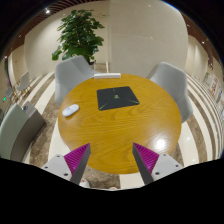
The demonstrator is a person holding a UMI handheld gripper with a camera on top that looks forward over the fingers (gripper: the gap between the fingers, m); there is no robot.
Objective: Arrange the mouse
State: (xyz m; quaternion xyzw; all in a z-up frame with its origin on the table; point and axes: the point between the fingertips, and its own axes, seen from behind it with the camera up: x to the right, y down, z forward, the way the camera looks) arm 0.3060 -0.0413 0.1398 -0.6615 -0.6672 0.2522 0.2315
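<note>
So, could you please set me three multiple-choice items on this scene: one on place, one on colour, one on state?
1. Where does the mouse lie?
A. on the mouse pad
B. on the round table, beside the pad
C. on a chair

2. What colour is the mouse pad?
A. black
B. red
C. white

3. How is the gripper?
A. shut on the mouse
B. shut, empty
C. open, empty

Key:
1 B, it rests on bare wood, apart from the pad.
2 A, a dark rectangle.
3 C, its fingers stand wide apart, short of the mouse.

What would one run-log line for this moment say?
claw: open, holding nothing | mouse: on round table, beyond the fingers | mouse pad: mid-table, mouse apart from it | stage: approach, not yet grasped
</note>
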